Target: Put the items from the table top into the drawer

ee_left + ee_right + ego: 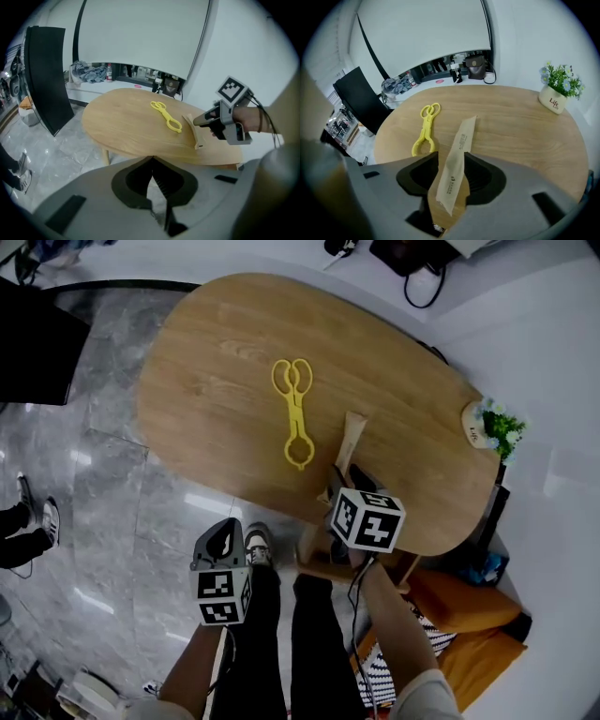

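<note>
Presently the right tongs [451, 163] stand wide open astride the near end of the paper sleeve [461, 140], which lies on the tabletop [225, 352] beside the yellow clamp [293, 413]; left tongs [154, 178] closed, empty. Sleeve probably light, thin, crushable: pinch the near end gently.

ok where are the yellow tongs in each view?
Head view: yellow tongs, centre, upper half.
Left gripper view: just right of centre, upper half.
Right gripper view: left of centre.
Shared landmark: paper sleeve, immediately right of them in all three.
</note>
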Action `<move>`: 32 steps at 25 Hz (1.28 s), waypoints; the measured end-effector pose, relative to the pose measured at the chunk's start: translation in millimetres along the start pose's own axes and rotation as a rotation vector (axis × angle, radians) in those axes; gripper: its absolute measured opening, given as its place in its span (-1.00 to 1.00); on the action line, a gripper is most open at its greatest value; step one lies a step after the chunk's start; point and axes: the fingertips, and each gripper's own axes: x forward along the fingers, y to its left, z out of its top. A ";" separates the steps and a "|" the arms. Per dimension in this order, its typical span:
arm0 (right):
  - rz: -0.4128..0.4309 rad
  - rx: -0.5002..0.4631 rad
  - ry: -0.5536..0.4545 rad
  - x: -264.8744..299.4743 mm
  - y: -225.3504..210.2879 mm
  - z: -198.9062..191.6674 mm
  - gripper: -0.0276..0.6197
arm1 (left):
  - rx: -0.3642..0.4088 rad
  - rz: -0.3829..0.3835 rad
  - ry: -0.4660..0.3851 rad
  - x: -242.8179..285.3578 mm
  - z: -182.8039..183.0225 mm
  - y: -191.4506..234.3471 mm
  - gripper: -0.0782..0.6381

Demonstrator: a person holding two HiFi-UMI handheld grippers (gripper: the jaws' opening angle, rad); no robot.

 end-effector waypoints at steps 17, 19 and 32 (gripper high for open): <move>-0.101 0.063 0.046 36.5 -27.9 -11.0 -0.63 | -0.016 -0.011 0.028 18.3 -5.7 5.8 -0.76; -0.097 0.059 0.041 33.9 -28.7 -11.2 -0.68 | -0.013 -0.008 0.028 16.6 -7.9 5.1 -0.76; -0.052 -0.037 0.056 -7.7 -54.8 -42.8 -0.78 | -0.030 0.017 -0.004 2.9 -25.0 -23.7 -0.76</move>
